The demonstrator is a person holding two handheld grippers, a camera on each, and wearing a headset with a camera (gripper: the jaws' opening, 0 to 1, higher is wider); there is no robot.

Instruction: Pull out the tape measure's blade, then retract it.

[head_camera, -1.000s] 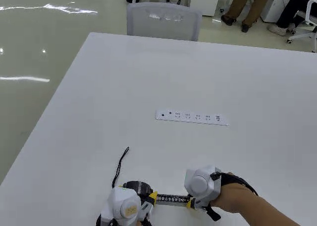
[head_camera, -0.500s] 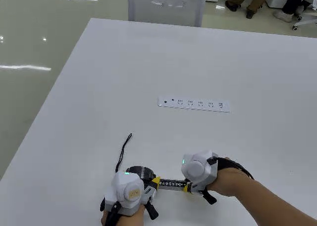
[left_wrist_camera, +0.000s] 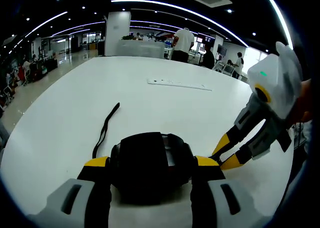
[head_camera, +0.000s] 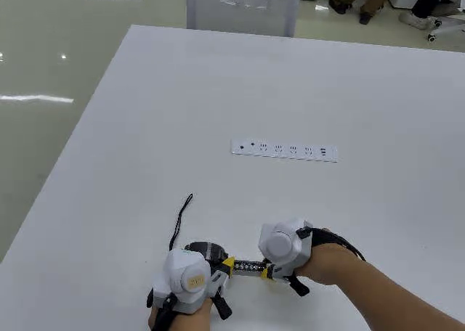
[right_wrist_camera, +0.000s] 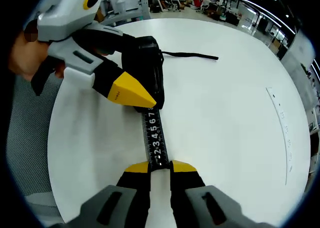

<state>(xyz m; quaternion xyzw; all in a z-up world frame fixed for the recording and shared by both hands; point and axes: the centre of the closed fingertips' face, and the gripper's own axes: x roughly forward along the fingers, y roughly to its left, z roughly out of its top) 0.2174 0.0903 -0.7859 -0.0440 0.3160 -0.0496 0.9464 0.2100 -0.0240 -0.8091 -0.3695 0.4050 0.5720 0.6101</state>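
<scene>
A black tape measure case (left_wrist_camera: 150, 165) rests on the white table (head_camera: 218, 106), and my left gripper (left_wrist_camera: 152, 163) is shut on its two sides. In the head view the case (head_camera: 205, 250) lies near the front edge, held by my left gripper (head_camera: 211, 263). A short length of black blade (right_wrist_camera: 156, 138) with white numbers runs out of the case (right_wrist_camera: 145, 63). My right gripper (right_wrist_camera: 160, 165) is shut on the blade's end. From above, that right gripper (head_camera: 267, 271) sits just right of the blade (head_camera: 248, 267). The case's black strap (head_camera: 179, 224) trails away across the table.
A white power strip (head_camera: 285, 150) lies flat in the middle of the table. A grey chair (head_camera: 243, 8) stands at the far edge. The table's left edge drops to a shiny floor (head_camera: 43, 70). Bare tabletop stretches beyond the grippers.
My right gripper has moved left toward the case with the blade's end in it, so the exposed blade is shorter. The left gripper keeps its hold on the case.
</scene>
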